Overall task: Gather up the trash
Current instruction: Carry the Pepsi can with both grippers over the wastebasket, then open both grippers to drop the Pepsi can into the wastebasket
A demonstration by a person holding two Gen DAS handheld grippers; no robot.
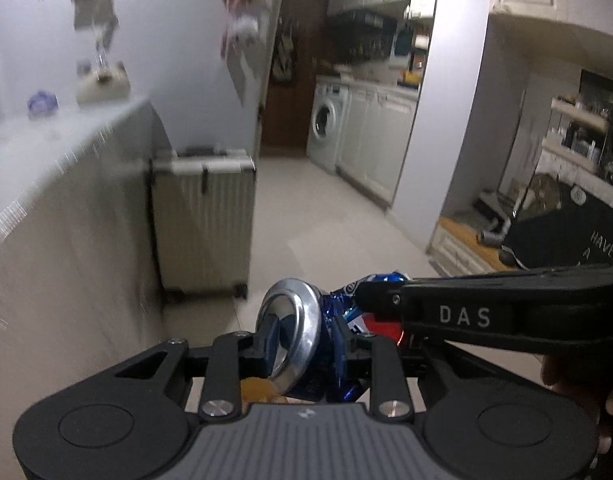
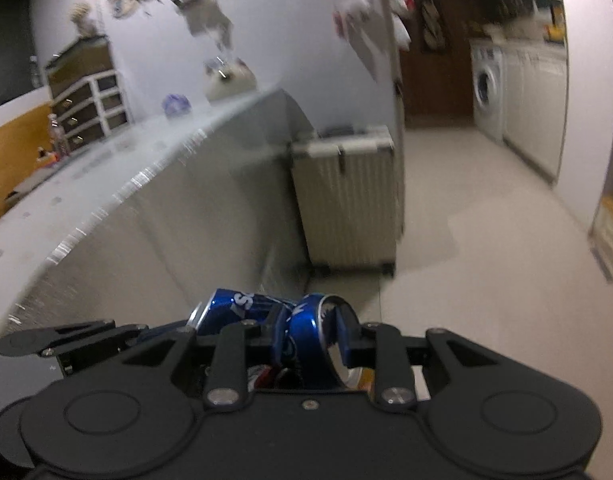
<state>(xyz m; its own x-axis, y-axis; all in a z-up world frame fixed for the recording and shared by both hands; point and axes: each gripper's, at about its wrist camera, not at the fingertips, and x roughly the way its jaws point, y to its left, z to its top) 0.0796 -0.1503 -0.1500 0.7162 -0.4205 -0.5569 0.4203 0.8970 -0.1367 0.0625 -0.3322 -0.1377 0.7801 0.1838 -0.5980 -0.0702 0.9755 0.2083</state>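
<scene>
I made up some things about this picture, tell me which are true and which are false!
1. The left claw holds a crushed blue can. True.
2. The right claw is empty. False: it is shut on a crushed blue can too.
3. A pale suitcase stands on the floor. True.
4. The washing machine is red. False: it is white.
5. The suitcase lies flat. False: it stands upright beside the counter.

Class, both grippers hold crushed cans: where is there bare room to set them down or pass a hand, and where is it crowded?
Free: the floor between the suitcase and the washing machine, and the near stretch of the white counter. Crowded: the counter's far end, with a white pot, and the shelves at the right edge of the left view.
</scene>
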